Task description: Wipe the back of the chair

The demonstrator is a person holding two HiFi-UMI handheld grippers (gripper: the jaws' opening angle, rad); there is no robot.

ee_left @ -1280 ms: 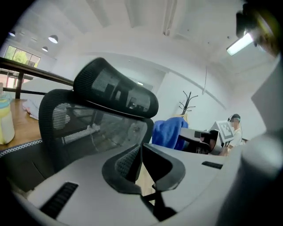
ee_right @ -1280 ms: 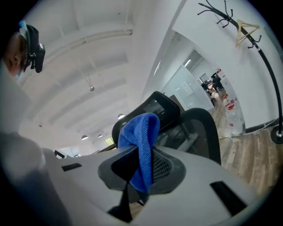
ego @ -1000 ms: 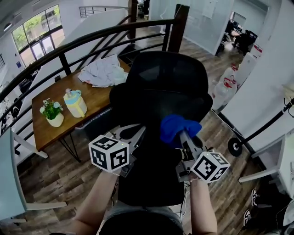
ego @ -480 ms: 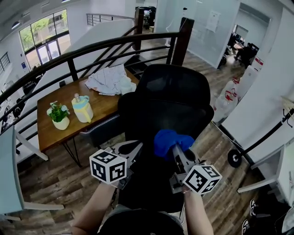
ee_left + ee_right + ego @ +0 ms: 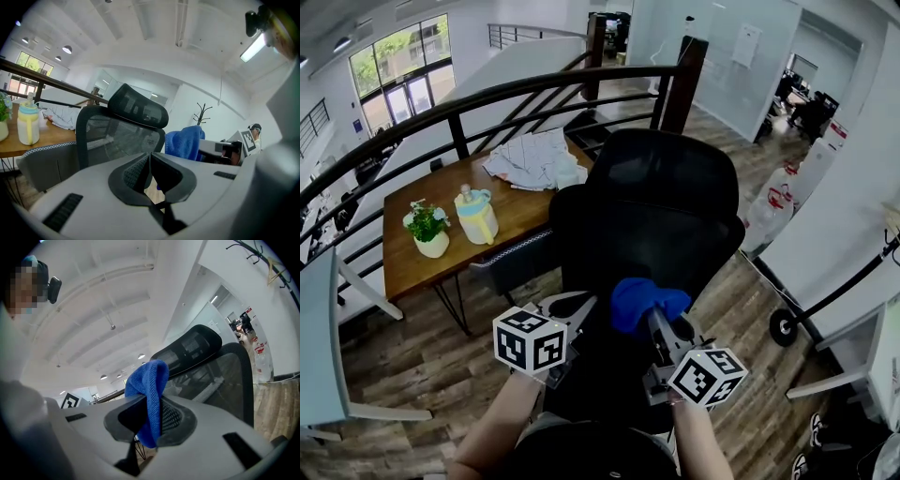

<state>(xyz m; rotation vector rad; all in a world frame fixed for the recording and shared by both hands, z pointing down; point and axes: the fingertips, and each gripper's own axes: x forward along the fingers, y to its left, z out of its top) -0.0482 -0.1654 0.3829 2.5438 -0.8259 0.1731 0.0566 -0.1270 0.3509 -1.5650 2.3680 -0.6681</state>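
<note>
A black mesh office chair (image 5: 652,220) stands in front of me, its back (image 5: 112,136) and headrest (image 5: 192,350) showing in both gripper views. My right gripper (image 5: 652,314) is shut on a blue cloth (image 5: 642,300), which bunches above the jaws (image 5: 147,380) close to the lower chair back; whether it touches the mesh is unclear. My left gripper (image 5: 572,314) hangs beside it at the left, shut with nothing between its jaws (image 5: 149,161). The blue cloth (image 5: 185,143) also shows to the right in the left gripper view.
A wooden table (image 5: 469,234) at the left carries a potted plant (image 5: 427,230), a pale jug (image 5: 478,216) and a crumpled cloth (image 5: 530,159). A black stair railing (image 5: 516,94) runs behind the chair. A black stand base (image 5: 787,323) sits on the floor at the right.
Both grippers and the blue cloth have drifted down and slightly left against the chair back. The view has shifted, showing more of the table.
</note>
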